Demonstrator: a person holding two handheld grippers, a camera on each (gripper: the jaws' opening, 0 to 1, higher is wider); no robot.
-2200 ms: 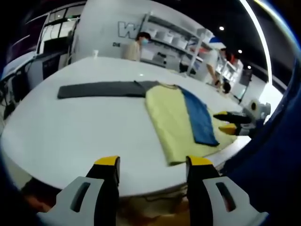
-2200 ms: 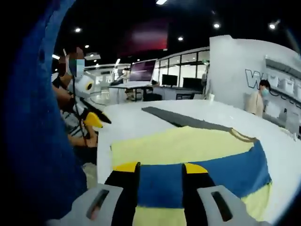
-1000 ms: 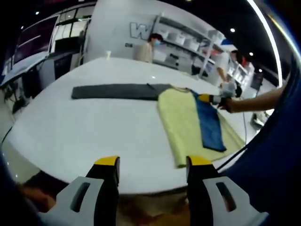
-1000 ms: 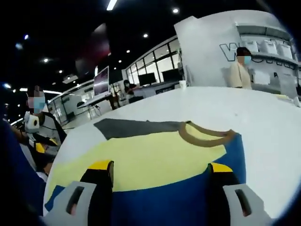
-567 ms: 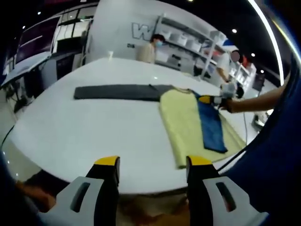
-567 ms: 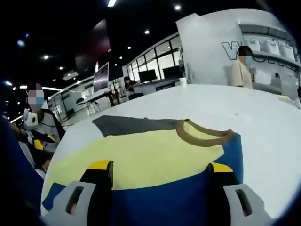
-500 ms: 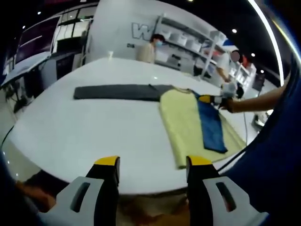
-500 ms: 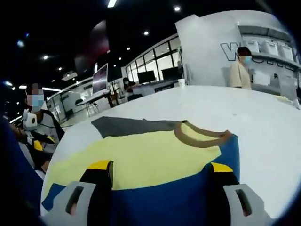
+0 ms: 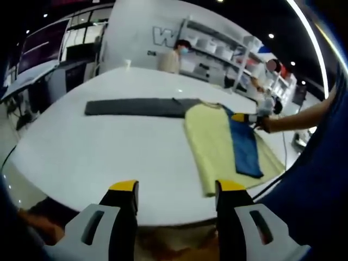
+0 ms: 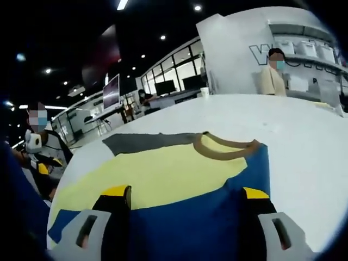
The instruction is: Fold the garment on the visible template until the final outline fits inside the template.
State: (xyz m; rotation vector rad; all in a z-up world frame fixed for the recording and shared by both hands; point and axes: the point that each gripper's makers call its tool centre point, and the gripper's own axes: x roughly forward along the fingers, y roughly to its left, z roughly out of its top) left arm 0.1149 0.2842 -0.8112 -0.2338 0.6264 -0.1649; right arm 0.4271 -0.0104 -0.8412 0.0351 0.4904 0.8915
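Right claw (image 10: 185, 197) stands wide above my yellow-and-blue folded garment (image 10: 179, 179) on the white bench (image 10: 304, 141); left claw (image 9: 178, 187) wide, near bench edge; grey template strip (image 9: 136, 106) far left.

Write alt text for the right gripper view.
A yellow and blue garment lies flat on a white table, its brown collar on the far side. The right claw hovers open over the blue part, and a dark grey strip lies beyond the garment.

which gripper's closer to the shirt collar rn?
Right. The right gripper sits at the garment's collar end; the left gripper hangs back off the table edge.
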